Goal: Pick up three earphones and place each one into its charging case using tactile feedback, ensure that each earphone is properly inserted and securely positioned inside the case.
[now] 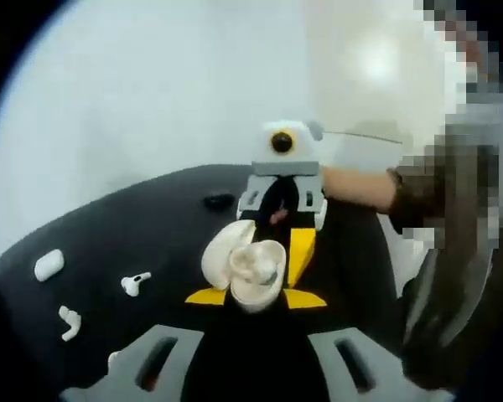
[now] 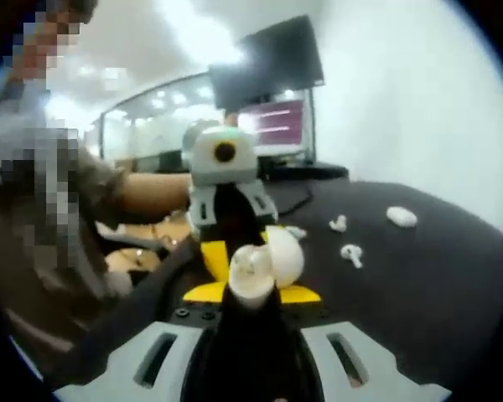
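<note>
An open white charging case (image 1: 258, 280) with its lid (image 1: 225, 253) tipped back is held up over the black table (image 1: 109, 226), between both grippers, which face each other. My left gripper (image 1: 256, 298) has its yellow-tipped jaws closed in on the case from below. The right gripper (image 1: 277, 243) comes from the far side, one yellow finger (image 1: 300, 251) beside the case. In the right gripper view the same case (image 2: 251, 272) and lid (image 2: 287, 251) sit at my right gripper (image 2: 253, 293). Two loose white earphones (image 1: 136, 283) (image 1: 70, 322) lie on the table.
A closed white case (image 1: 49, 265) and a small black object (image 1: 220, 201) rest on the table. The right gripper view shows the earphones (image 2: 339, 224) (image 2: 351, 254), the closed case (image 2: 401, 217), a person's arm (image 2: 151, 193) and a monitor (image 2: 268, 63) behind.
</note>
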Action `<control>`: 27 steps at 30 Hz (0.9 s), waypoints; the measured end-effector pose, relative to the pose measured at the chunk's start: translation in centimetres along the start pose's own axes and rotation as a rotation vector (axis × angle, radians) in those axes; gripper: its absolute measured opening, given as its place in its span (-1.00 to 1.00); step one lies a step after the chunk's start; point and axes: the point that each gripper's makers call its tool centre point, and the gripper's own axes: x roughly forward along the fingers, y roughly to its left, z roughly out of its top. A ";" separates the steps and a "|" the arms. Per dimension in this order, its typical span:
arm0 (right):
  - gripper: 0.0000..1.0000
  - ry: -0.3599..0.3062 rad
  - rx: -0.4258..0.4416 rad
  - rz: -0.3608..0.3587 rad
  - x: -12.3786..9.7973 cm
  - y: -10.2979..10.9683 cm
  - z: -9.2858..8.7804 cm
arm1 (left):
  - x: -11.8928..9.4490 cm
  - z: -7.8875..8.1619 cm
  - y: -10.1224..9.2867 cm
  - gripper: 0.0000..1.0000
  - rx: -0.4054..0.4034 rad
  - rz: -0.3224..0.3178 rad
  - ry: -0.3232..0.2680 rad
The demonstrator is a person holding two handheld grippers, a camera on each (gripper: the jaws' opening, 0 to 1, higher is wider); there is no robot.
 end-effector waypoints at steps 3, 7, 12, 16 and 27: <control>-0.32 0.016 0.036 -0.003 -0.6 -0.1 0.0 | 0.0 0.2 0.1 -0.57 -0.027 -0.002 -0.027; -0.56 -0.021 0.040 -0.011 -1.3 -0.1 1.0 | 0.0 0.6 0.3 -0.54 -0.024 -0.003 -0.044; -0.56 -0.013 0.026 -0.030 -0.8 -0.6 0.8 | 0.3 0.9 0.7 -0.53 -0.033 0.002 -0.052; -0.52 -0.021 0.118 -0.028 -0.6 -1.0 0.6 | 0.3 0.9 0.8 -0.56 -0.055 -0.008 -0.062; -0.44 -0.073 0.188 -0.082 -2.4 -2.0 1.6 | 0.3 0.5 0.5 -0.63 -0.087 -0.016 -0.062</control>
